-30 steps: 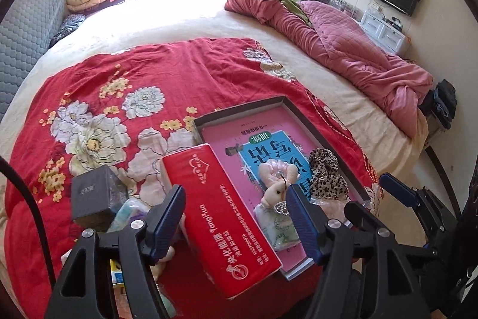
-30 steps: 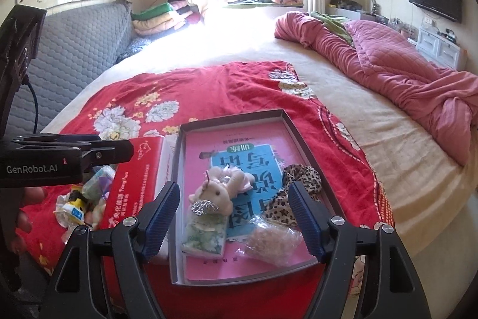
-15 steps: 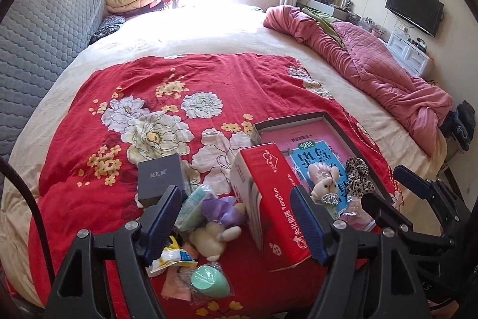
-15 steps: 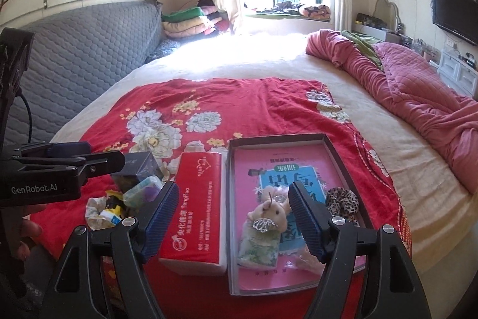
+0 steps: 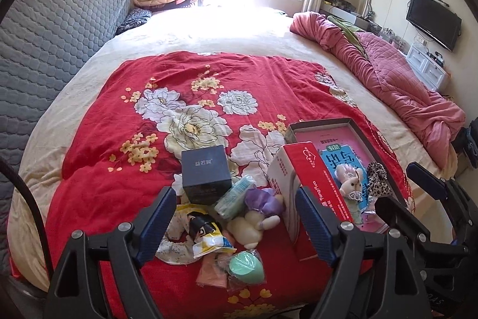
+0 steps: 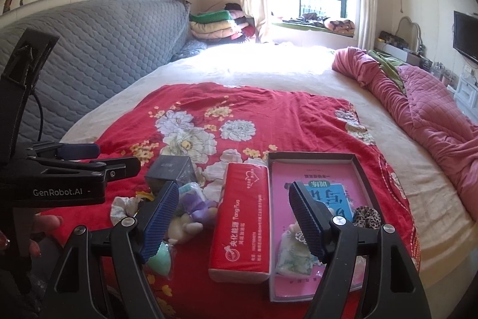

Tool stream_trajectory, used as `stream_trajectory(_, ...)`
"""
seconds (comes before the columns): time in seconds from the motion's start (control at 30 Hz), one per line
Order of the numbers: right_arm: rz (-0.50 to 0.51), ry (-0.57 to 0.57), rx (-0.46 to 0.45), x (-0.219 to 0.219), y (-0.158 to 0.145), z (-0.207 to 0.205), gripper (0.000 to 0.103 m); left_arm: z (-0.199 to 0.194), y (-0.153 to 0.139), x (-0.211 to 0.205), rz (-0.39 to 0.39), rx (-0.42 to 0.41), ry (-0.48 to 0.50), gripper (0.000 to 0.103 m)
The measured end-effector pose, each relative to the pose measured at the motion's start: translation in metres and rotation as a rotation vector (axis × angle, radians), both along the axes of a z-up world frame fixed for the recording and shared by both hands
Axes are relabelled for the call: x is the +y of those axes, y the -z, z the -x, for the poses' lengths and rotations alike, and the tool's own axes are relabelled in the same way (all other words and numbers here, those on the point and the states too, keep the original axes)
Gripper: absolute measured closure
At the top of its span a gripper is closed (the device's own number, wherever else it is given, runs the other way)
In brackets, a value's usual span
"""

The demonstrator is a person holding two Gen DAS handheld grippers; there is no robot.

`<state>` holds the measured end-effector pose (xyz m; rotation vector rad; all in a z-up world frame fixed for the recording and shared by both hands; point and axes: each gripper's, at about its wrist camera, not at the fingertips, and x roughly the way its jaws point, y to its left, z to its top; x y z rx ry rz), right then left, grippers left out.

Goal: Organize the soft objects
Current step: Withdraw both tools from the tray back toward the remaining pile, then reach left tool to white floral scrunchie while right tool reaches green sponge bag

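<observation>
Both grippers hover empty, jaws spread: left gripper (image 5: 233,224) over the lower-centre toy pile (image 5: 254,217), seemingly choosing; next, pinch one toward the tray (image 6: 358,166).

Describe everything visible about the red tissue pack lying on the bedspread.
The red tissue pack is a long soft-looking brick in glossy red wrap with white ends, printed with white Chinese text, "TangHua" and a round logo. It lies flat, lengthwise, on the red floral bedspread, its long side right against the left wall of the shallow tray. A pile of small soft toys sits close on its other side. Neither gripper touches it.
</observation>
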<state>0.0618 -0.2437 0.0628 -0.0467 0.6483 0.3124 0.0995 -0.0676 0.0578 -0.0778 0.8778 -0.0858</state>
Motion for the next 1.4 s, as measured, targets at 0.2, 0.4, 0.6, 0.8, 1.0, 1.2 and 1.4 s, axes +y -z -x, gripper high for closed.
stream_trajectory(0.2,-0.016,-0.011,-0.02,0.011,-0.011,0.003,0.024,0.008,-0.009,0.014,-0.011,-0.022,-0.024,0.022)
stream_trajectory(0.4,-0.024,-0.039,-0.038,0.024,-0.025,0.007,0.024,0.017,-0.019,0.026,-0.012,-0.041,-0.047,0.021)
stream_trajectory(0.6,-0.011,-0.075,-0.059,0.043,-0.039,0.011,0.024,0.026,-0.028,0.043,-0.016,-0.052,-0.075,0.021)
stream_trajectory(0.8,-0.01,-0.117,-0.084,0.06,-0.05,0.018,0.024,0.039,-0.035,0.063,-0.028,-0.068,-0.105,0.021)
stream_trajectory(1.0,-0.022,-0.141,-0.087,0.073,-0.057,0.019,0.024,0.05,-0.043,0.085,-0.027,-0.087,-0.144,0.021)
stream_trajectory(1.2,-0.02,-0.161,-0.104,0.087,-0.069,0.021,0.024,0.062,-0.046,0.11,-0.02,-0.097,-0.186,0.02)
stream_trajectory(1.4,-0.023,-0.178,-0.126,0.1,-0.078,0.026,0.024,0.07,-0.045,0.131,-0.013,-0.103,-0.217,0.02)
